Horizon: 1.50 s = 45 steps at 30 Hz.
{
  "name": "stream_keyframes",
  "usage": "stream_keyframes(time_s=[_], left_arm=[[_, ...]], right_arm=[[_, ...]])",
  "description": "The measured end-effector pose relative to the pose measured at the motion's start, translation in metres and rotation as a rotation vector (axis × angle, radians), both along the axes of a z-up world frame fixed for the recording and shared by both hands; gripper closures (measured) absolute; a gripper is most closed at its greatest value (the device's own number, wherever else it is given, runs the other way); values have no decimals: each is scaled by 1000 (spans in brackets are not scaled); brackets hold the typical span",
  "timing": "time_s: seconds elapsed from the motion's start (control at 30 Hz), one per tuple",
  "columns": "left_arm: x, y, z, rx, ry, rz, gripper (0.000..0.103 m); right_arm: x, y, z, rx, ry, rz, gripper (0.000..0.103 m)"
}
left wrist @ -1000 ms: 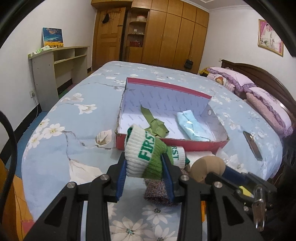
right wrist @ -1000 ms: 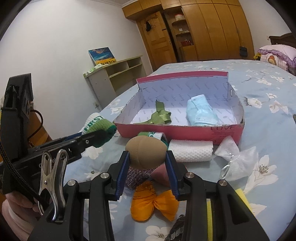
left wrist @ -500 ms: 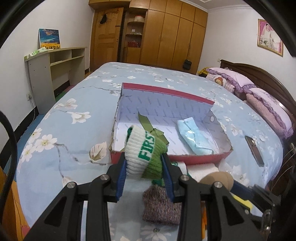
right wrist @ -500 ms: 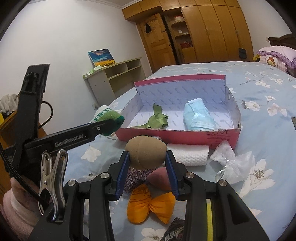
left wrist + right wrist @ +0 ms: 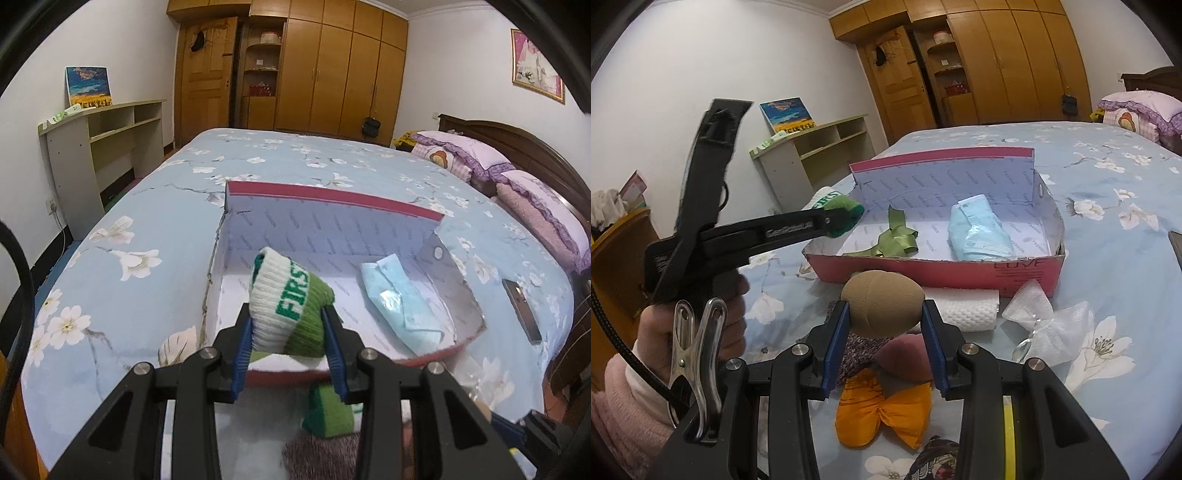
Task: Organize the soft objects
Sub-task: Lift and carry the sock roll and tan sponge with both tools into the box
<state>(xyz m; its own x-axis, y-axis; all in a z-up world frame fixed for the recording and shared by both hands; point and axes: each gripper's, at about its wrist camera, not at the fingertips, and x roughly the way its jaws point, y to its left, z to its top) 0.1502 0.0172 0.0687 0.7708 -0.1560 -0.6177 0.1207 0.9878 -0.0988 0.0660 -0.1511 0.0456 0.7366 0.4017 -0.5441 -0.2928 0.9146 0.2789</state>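
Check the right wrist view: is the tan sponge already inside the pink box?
No, the tan sponge sits clamped between the right tongs, short of the pink box.

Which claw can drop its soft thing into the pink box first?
Left. The left claw holds the green-and-white sock over the pink box; the right claw grips the tan ball short of it.

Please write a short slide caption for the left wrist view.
Left gripper holding rolled green-white sock above red box.
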Motion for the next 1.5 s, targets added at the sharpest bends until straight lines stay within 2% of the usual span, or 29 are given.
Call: stream_keyframes(time_s=[0.3, 0.6, 0.73, 0.97, 1.1, 1.5], left_arm=[[24, 0, -18, 7, 19, 24, 66], [35, 0, -40, -1, 81, 32, 65], [34, -5, -44, 45, 69, 35, 64], [33, -5, -46, 46, 74, 37, 64], [31, -7, -48, 59, 73, 42, 64], [29, -15, -48, 87, 67, 46, 56]], right_arm=[[6, -5, 7, -37, -6, -21, 63], [38, -30, 29, -130, -35, -89, 63], [61, -48, 26, -140, -9, -140, 63], [84, -68, 13, -171, 25, -198, 63], [91, -75, 0, -164, 61, -215, 63], [90, -79, -9, -154, 45, -247, 62]])
